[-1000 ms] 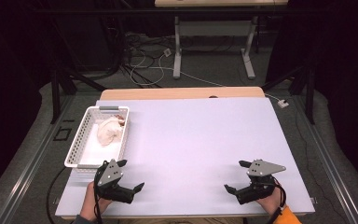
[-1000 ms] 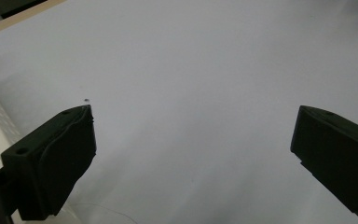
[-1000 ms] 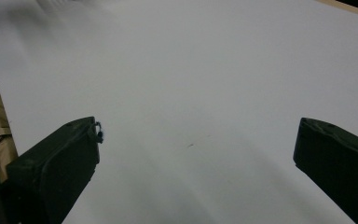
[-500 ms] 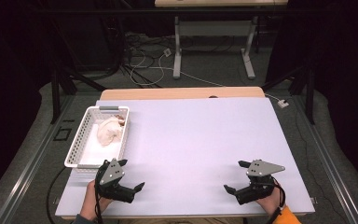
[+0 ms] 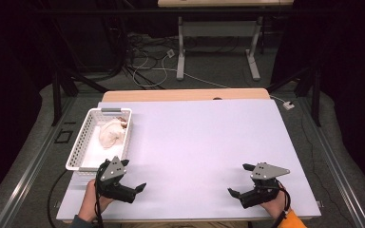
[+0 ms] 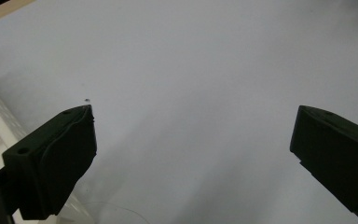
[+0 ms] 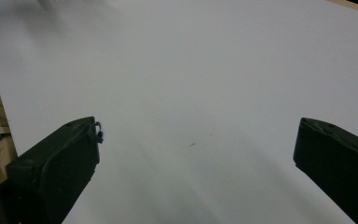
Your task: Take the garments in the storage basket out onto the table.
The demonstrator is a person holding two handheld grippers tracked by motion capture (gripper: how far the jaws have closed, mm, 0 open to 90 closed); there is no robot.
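We are resting both grippers low on the table [image 5: 199, 142], left gripper [image 5: 134, 183] and right gripper [image 5: 240, 183] spread wide, gripping nothing. The crumpled cloth [image 5: 111, 132] is lying in the white basket [image 5: 78, 147], at eleven o'clock from our left gripper; we should be approaching over the rim, pinching a raised fold.

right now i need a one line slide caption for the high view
Two open hand-held grippers, left and right, rest on a white table beside a basket holding a crumpled cloth.
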